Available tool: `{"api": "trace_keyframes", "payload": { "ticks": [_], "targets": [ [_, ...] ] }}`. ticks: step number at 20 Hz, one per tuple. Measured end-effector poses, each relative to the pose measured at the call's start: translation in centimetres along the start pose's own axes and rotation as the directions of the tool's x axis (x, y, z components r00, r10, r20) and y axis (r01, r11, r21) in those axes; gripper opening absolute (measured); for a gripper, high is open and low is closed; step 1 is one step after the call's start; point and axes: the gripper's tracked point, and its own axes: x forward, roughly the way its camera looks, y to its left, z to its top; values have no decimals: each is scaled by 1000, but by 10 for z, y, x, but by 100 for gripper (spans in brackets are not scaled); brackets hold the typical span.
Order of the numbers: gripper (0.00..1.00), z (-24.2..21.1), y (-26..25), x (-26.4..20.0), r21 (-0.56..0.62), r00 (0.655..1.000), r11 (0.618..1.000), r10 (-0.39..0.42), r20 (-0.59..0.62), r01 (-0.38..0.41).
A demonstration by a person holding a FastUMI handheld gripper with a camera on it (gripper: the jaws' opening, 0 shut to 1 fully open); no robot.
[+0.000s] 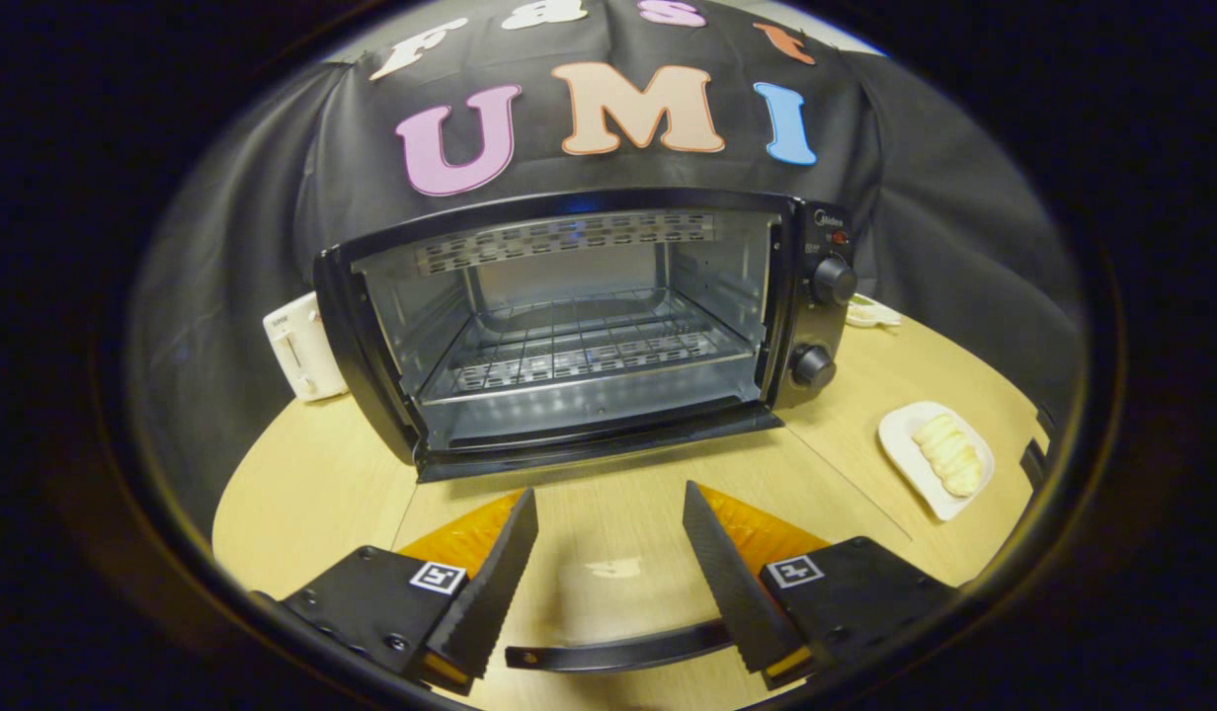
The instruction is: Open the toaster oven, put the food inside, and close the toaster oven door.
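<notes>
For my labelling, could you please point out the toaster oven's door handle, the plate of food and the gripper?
door handle (618, 652), gripper view, bar's middle
plate (905, 444), gripper view, bare rim
gripper (610, 513), gripper view, between open fingers

A black toaster oven (579, 326) with a silvery metal interior and wire rack (579, 346) stands beyond the parted fingers of the gripper (608, 533). Off to one side, pale yellow food (949, 454) lies on a white plate (905, 444). The table (312, 484) is light wood-grain.
</notes>
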Motion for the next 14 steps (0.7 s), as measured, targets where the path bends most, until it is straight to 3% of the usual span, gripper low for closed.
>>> {"api": "trace_keyframes", "payload": {
  "ticks": [4, 9, 14],
  "targets": [
    [94, 6, -15, -6, 9, 1000, 1000, -19, -21, 19],
    [94, 33, -79, -25, 52, 990, 990, -135, 28, 134],
    [94, 36, -157, -38, 87, 956, 953, -292, 25, 289]
  ]
}}
